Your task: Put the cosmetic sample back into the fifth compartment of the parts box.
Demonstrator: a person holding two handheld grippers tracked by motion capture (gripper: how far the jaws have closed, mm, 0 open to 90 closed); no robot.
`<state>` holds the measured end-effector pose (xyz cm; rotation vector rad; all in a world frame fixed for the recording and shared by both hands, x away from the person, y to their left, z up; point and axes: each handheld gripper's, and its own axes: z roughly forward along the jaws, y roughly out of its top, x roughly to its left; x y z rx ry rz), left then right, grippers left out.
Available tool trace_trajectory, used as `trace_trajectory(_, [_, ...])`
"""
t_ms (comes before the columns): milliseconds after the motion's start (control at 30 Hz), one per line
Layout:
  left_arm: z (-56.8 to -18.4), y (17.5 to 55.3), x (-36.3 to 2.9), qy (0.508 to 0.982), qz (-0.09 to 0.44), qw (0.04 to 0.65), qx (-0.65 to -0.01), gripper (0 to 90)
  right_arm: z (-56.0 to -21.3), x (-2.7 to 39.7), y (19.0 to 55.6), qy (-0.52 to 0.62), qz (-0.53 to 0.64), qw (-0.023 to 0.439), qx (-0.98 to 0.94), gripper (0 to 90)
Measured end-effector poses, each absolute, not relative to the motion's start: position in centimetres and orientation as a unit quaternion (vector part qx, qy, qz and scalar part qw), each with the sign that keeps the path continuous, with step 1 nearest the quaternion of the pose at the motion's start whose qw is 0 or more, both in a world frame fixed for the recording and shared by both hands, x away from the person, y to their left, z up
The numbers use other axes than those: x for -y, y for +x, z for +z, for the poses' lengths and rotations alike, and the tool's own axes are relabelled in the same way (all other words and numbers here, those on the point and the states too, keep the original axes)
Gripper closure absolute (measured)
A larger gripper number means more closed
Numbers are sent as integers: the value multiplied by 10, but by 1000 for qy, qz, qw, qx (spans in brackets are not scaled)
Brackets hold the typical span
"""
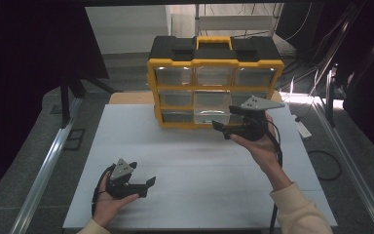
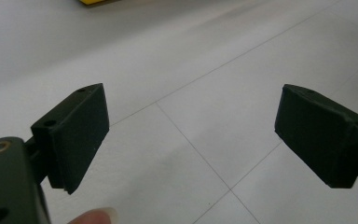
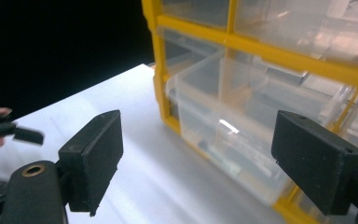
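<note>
Yellow-and-black organiser cabinet point(image 1: 215, 63) in hard moulded plastic, faintly glossy on the yellow frame. Clear drawers – the pulled-out middle drawer point(image 1: 211, 108) included – in transparent plastic, smooth and shiny, catching bright glints in the right gripper view. White tabletop point(image 1: 195, 161) smooth with a soft satin sheen, crossed by thin seam lines. Right gripper point(image 3: 196, 154) and left gripper point(image 2: 191, 135) with matt black pads, dull and slightly grainy, screw holes sunk in; grey plates on top flat and matt, metal-looking. Cream sleeve point(image 1: 302, 212) of soft knit cloth.

High view above the table point(image 1: 141, 146); tongs views low, close (both perhaps sharing its white top).
</note>
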<state>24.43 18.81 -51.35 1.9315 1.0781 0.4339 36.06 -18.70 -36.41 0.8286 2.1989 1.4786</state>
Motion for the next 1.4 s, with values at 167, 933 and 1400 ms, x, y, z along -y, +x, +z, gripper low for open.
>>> trace_trajectory(167, [-513, 246, -189, 774, 174, 431, -431, 106, -377, 205, 335, 293, 523, 174, -781, 164])
trace_trajectory(933, [-511, 247, -189, 774, 176, 434, -426, 106, -486, 295, 270, 377, 465, 153, -787, 177])
trace_trajectory(1400, [-512, 249, -190, 775, 174, 431, -428, 106, -500, 300, 272, 380, 453, 160, -791, 179])
